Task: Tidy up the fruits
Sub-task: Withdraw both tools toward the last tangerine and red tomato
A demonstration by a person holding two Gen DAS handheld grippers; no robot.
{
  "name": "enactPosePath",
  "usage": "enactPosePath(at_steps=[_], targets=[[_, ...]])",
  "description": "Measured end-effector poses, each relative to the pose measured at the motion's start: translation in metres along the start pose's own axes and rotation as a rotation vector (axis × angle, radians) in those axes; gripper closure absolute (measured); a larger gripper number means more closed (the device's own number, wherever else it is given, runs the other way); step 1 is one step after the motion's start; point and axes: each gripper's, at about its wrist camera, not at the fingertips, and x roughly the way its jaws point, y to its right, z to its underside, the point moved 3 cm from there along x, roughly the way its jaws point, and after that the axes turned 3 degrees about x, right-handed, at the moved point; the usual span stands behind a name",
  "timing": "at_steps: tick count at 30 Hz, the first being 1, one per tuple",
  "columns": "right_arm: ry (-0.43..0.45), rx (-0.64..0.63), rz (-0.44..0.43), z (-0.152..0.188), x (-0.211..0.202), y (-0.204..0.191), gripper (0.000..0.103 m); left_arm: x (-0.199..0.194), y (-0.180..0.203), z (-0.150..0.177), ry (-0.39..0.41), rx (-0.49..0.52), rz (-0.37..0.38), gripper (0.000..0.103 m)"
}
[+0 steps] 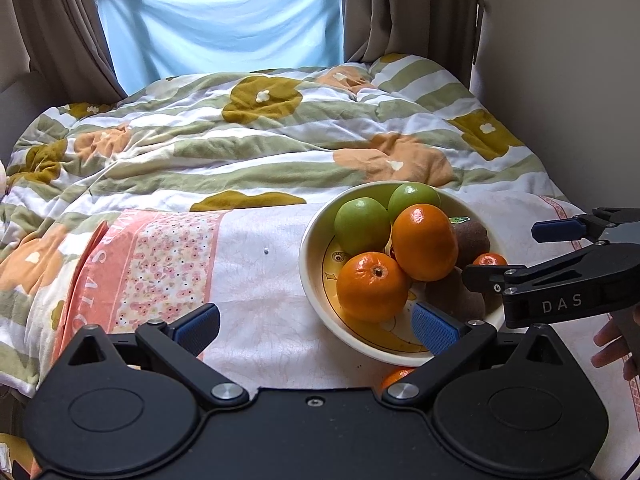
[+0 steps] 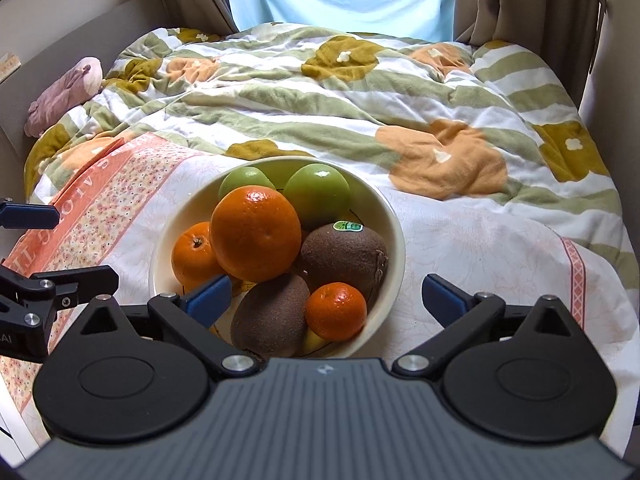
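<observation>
Writing: "DAS" in pale letters on the right gripper's black body, seen from the left wrist; a green sticker (image 2: 347,226) on the far kiwi, its text too small to read; large letters on the cloth's salmon band, only partly legible.
Bowl (image 2: 394,216): cream, yellow pattern inside, standing on a floral cloth (image 2: 480,248) spread over the bed.
Contents: 2 green apples (image 2: 318,196) at the back; 1 large orange (image 2: 256,234) on top of the heap; 1 smaller orange (image 2: 194,254) at its left; 2 kiwis (image 2: 344,258), one far, one near; 1 small mandarin (image 2: 336,311) resting against both kiwis.
Loose fruit: 1 orange fruit (image 1: 396,378) on the cloth just outside the bowl's near rim, mostly hidden by the left gripper.
Surroundings: striped flower-print quilt (image 1: 240,140), brown curtains (image 1: 400,4), pale blue sheet (image 1: 224,20) over the window, a plush toy (image 2: 64,94) at the bed's edge.
Left gripper (image 1: 316,324): jaws wide apart, holding nothing, 1 blue pad over the bowl's near rim.
Right gripper (image 2: 326,298): jaws spread wide, nothing gripped, poised above the near kiwi and mandarin.
Person: fingertips (image 1: 612,344) visible behind the right gripper.
</observation>
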Motion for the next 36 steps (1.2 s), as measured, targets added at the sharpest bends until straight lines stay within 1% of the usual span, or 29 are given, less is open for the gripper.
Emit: enactPosePath(at_steps=[8,14,17,22,24,26,30,36], targets=[[0.019,-0.007,-0.007,-0.002,-0.015,-0.003,0.000,-0.016,-0.002,-0.001,0.031,-0.005,-0.026,0.000],[0.042,-0.003,0.049,-0.004,-0.038,-0.009,0.000,-0.034,-0.004,-0.001,0.072,-0.003,-0.019,0.000],[0.064,0.012,0.054,-0.003,-0.058,-0.012,0.000,-0.045,-0.004,-0.003,0.097,0.011,-0.011,0.000],[0.091,0.047,0.126,0.003,-0.094,-0.019,0.000,-0.074,-0.008,-0.008,0.168,0.035,0.014,0.000],[0.107,0.075,0.139,0.008,-0.111,-0.022,0.000,-0.083,-0.008,-0.007,0.186,0.054,0.024,0.000],[0.122,0.102,0.175,0.014,-0.125,-0.026,0.000,-0.091,-0.010,-0.004,0.198,0.075,0.034,0.000],[0.141,0.131,0.253,0.031,-0.151,-0.035,0.000,-0.099,-0.009,0.008,0.209,0.111,0.071,0.000],[0.142,0.205,0.312,0.065,-0.170,-0.040,0.000,-0.097,-0.003,0.028,0.199,0.163,0.135,0.000]])
